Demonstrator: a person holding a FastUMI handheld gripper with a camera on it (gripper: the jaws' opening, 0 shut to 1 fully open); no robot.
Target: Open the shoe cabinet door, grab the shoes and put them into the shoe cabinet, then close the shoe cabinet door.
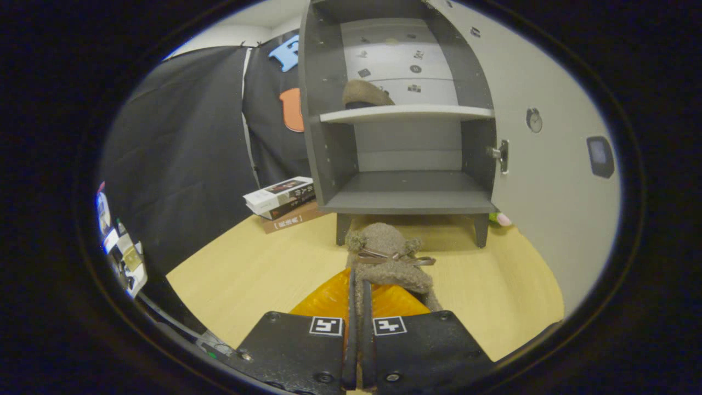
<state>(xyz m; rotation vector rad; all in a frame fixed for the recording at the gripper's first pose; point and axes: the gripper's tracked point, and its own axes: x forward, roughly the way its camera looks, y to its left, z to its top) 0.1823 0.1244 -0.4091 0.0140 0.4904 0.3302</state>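
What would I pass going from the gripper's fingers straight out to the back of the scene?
Near to far: the gripper, its fingers closed on the fuzzy brown shoe, then bare wooden floor, the open shoe cabinet on its legs, and a second brown shoe on its upper shelf.

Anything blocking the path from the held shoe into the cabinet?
Nothing visible. The gripper is shut on the fuzzy brown shoe. The cabinet door is swung open, the lower shelf straight ahead is bare, and the other shoe sits on the upper shelf.
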